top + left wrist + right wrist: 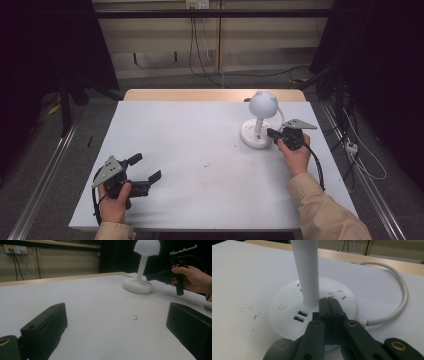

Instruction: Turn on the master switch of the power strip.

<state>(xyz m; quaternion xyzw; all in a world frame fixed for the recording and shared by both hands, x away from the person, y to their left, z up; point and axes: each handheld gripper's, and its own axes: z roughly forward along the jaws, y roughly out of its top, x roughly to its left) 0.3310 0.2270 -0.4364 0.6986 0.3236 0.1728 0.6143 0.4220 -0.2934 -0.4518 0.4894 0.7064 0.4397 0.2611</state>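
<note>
Left tool [146,169] near-left on the bench [200,190], jaws spread, nothing between them. Right tool [270,133] far right, jaws pressed together, tips over the white lamp [260,120] base beside its stem.

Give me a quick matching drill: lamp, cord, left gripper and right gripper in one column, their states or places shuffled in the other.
1. lamp
2. cord
3. left gripper
4. right gripper

a. jaws shut, tips over the lamp's base
b. curls in a loop from the base
c. jaws open, nothing between them
d. stands upright at the table's far right

Pairs: 1-d, 2-b, 3-c, 4-a
</note>
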